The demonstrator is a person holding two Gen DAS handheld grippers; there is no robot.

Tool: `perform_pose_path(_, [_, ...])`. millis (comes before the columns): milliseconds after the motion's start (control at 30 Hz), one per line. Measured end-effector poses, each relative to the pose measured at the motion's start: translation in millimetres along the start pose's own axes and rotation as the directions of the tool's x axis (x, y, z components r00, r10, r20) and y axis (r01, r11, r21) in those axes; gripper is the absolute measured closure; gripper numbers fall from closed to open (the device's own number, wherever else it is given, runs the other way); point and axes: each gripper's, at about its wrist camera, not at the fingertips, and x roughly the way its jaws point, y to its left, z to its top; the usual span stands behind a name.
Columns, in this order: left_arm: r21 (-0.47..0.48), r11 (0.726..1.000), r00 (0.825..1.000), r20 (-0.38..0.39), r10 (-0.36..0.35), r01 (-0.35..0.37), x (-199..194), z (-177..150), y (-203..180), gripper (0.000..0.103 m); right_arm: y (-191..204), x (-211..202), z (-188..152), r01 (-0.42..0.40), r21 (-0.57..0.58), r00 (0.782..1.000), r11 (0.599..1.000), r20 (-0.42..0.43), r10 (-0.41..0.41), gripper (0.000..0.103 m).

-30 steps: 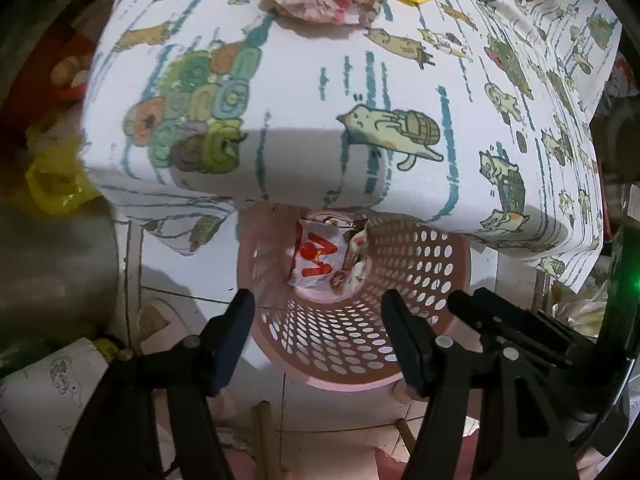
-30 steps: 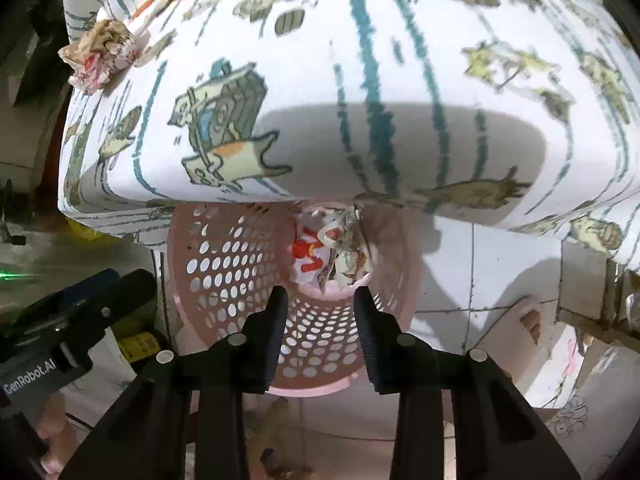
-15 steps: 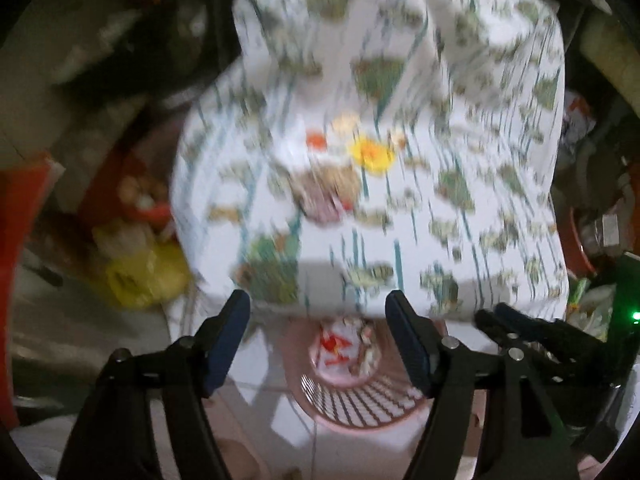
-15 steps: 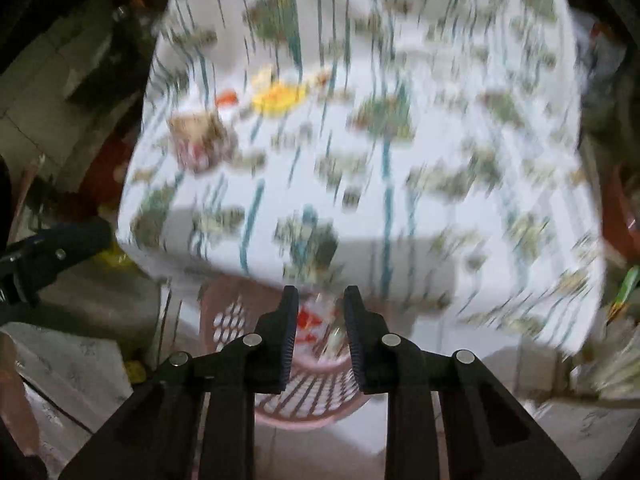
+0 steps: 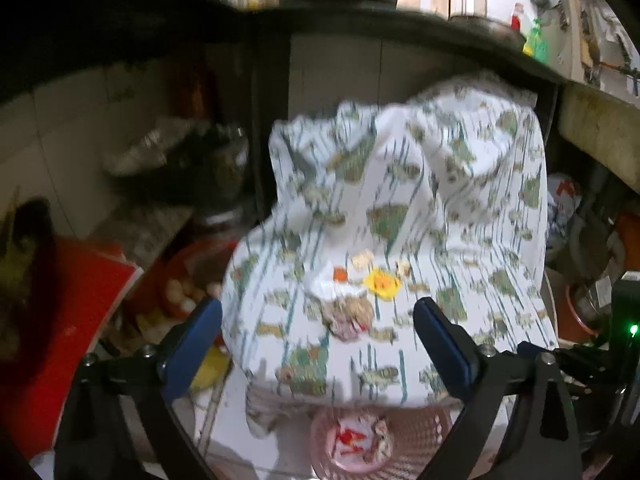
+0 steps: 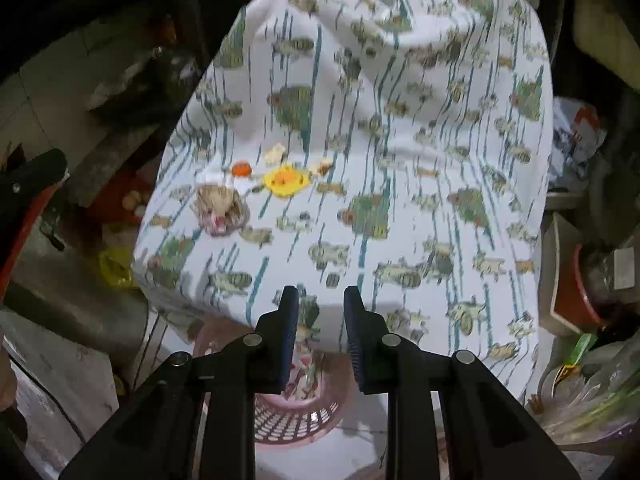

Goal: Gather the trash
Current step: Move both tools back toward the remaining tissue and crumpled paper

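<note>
- While both grippers hang empty above the near edge of the table, we judge the step in hand to be the reach for the next scrap; one wrapper [image 5: 352,438] already lies in the pink basket [image 6: 296,420] on the floor under that edge.
- Left gripper [image 5: 318,344]: jaws spread wide, nothing between them. Right gripper [image 6: 320,320]: jaws apart by a narrow gap, also holding nothing.
- Remaining trash sits on the patterned tablecloth [image 6: 400,200], toward its left side: a crumpled paper wad [image 6: 218,208], a yellow scrap [image 6: 286,180] beside it, a small orange bit [image 6: 241,169] and two pale crumbs [image 6: 275,153] just behind.
- We take the wad first with the left gripper: it is nearest and lines up between those wide jaws.
- Descend straight, one finger each side, close on the paper's bulk, not the cloth.
- Risk: pinching a cloth fold drags the small pieces off.
- Both views are motion-blurred, so we settle before closing.
</note>
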Motion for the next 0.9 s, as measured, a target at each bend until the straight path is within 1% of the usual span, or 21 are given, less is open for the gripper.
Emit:
perform_pose_path(67, [0.003,1.000,0.999,0.040,0.006,-0.006,-8.2,2.1,0.7,0.000,-0.5,-11.7,6.2,0.008,0.009,0.999,1.000,0.043,-0.008,0.076])
perform_pose_path(133, [0.000,1.000,0.998,0.050,0.028,-0.028,-13.6,4.8,2.2,0.000,-2.3,-22.2,14.6,0.012,0.020,0.997,1.000,0.081,-0.013,0.074])
perform_pose_path(167, [0.001,1.000,0.998,0.061,0.031,-0.031,-16.7,6.2,2.4,0.000,-4.7,-28.4,20.2,0.009,0.032,0.995,0.999,0.098,-0.012,0.068])
perform_pose_path(200, [0.005,0.999,0.996,0.085,0.031,-0.032,-22.1,9.0,2.7,0.000,-7.6,-33.8,25.0,0.006,0.044,0.993,0.999,0.114,-0.011,0.052])
perform_pose_path(233, [0.013,0.999,0.994,0.101,0.036,-0.038,-26.6,12.4,2.1,0.000,-11.0,-40.0,30.1,-0.001,0.056,0.991,0.998,0.137,-0.006,0.044])
perform_pose_path(267, [0.023,0.999,0.993,0.116,0.038,-0.041,-30.2,17.0,1.2,0.000,-14.4,-46.3,34.9,-0.008,0.066,0.986,0.998,0.164,-0.003,0.029])
perform_pose_path(300, [0.030,0.999,0.991,0.127,0.035,-0.039,-32.5,20.1,-0.3,0.000,-17.8,-53.7,39.8,-0.010,0.076,0.980,0.997,0.199,-0.005,0.024])
perform_pose_path(367, [0.041,0.999,0.986,0.162,0.026,-0.034,-40.7,33.9,-2.7,0.000,-22.8,-66.7,50.0,0.011,0.088,0.966,0.996,0.257,-0.033,0.023])
perform_pose_path(467, [0.045,0.999,0.984,0.180,0.018,-0.026,-44.8,52.2,-5.9,0.000,-29.2,-78.5,64.7,0.030,0.086,0.953,0.996,0.297,-0.055,0.018])
perform_pose_path(533, [0.057,0.997,0.980,0.192,0.045,-0.057,-43.5,68.0,-10.1,0.000,-32.9,-83.9,72.9,0.035,0.093,0.943,0.995,0.327,-0.064,0.018])
perform_pose_path(600, [0.053,0.994,0.973,0.215,0.078,-0.092,-42.1,81.4,-11.5,0.000,-34.5,-85.5,81.5,0.041,0.089,0.936,0.995,0.346,-0.069,0.017])
perform_pose_path(633, [0.049,0.995,0.972,0.223,0.079,-0.092,-39.9,89.3,-10.8,0.000,-34.7,-84.9,84.5,0.045,0.087,0.934,0.995,0.350,-0.073,0.017])
perform_pose_path(700, [0.052,0.996,0.977,0.208,0.053,-0.066,-33.6,101.4,-9.0,0.000,-35.0,-82.2,90.1,0.060,0.089,0.932,0.994,0.353,-0.088,0.017])
perform_pose_path(767, [0.045,0.998,0.980,0.196,0.039,-0.049,-25.3,105.0,-5.2,0.000,-35.4,-74.1,92.8,0.061,0.101,0.932,0.993,0.350,-0.093,0.017])
perform_pose_path(800, [0.027,0.999,0.982,0.184,0.035,-0.041,-18.1,101.3,0.1,0.000,-36.4,-67.7,91.5,0.058,0.111,0.936,0.992,0.339,-0.092,0.017])
perform_pose_path(867, [0.001,0.999,0.986,0.161,0.034,-0.035,-4.4,86.8,9.7,0.000,-39.2,-53.0,84.7,0.050,0.126,0.948,0.991,0.307,-0.087,0.017])
perform_pose_path(900, [-0.005,0.999,0.991,0.127,0.047,-0.047,10.6,70.6,16.2,0.000,-40.6,-46.0,79.7,0.052,0.134,0.952,0.990,0.291,-0.089,0.017])
